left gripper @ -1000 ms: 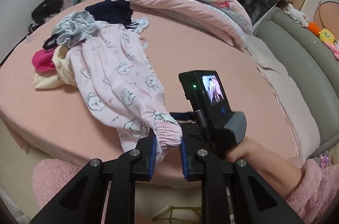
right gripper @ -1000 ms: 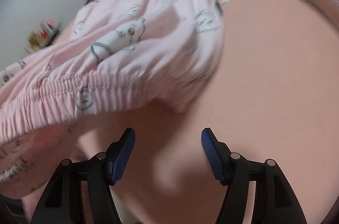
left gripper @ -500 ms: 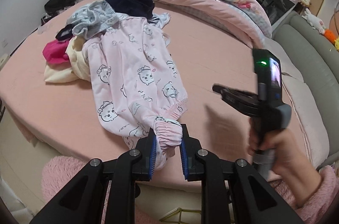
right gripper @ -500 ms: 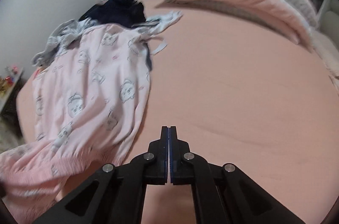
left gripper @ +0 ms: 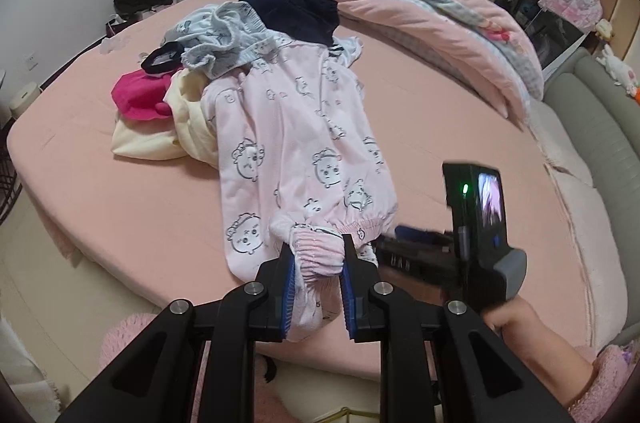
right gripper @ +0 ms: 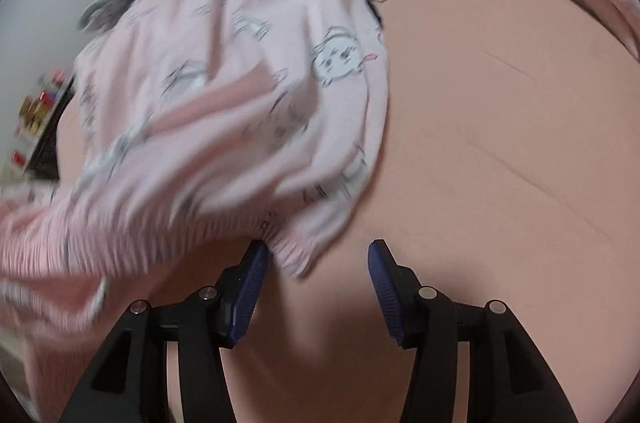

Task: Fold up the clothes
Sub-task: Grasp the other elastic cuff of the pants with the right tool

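At the pink bed's (left gripper: 132, 207) near edge, the left gripper (left gripper: 317, 275) pinches one cuff of the pale-pink bear-print trousers (left gripper: 296, 159) while the right gripper (right gripper: 316, 287), opening with the other cuff just inside its jaws, risks closing on sheet instead.

Pink bear-print pyjama trousers (left gripper: 304, 151) stretched lengthwise on bed, elastic cuffs nearest.

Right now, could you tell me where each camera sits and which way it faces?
Left wrist: on the left gripper, angled down over the bed; its pads clamp the pink pyjamas' elastic hem; the person's right hand holding the right gripper shows.
Right wrist: on the right gripper, close above the bed; jaws opening, hem corner between them, unpinched.
Shared: pyjamas, bed, folded pink quilt.
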